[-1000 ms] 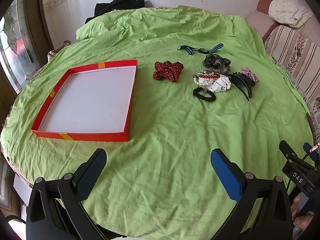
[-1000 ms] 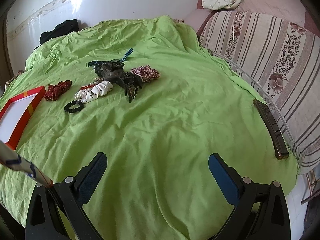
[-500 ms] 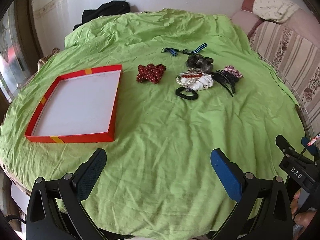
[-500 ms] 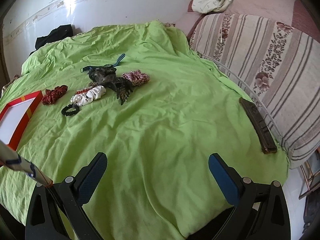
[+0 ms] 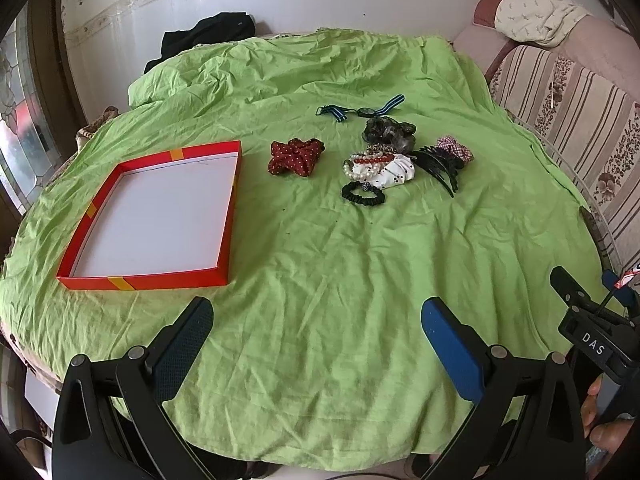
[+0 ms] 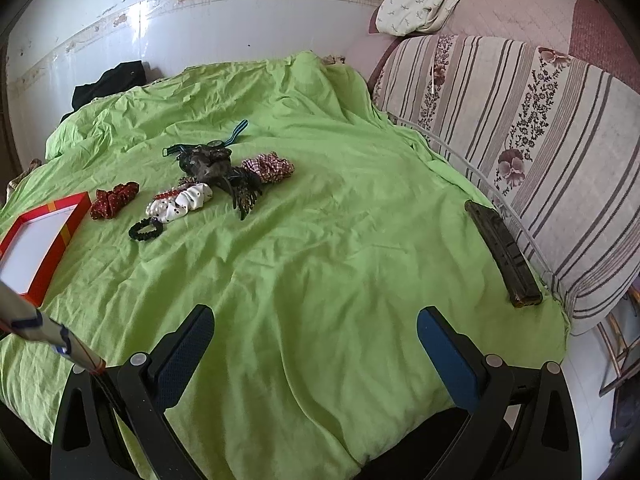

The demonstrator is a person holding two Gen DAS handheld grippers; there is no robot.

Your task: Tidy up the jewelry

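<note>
While both tools hung above the near edge of the rumpled green cloth, the left gripper stood spread wide and empty, and the right gripper likewise gaped, touching nothing. A hand clasped the right tool's handle. Farther off lay a heap of soft scrunchies and beads, just beside a dark red scrunchie; the shallow red cardboard tray sat apart, to the left.
</note>
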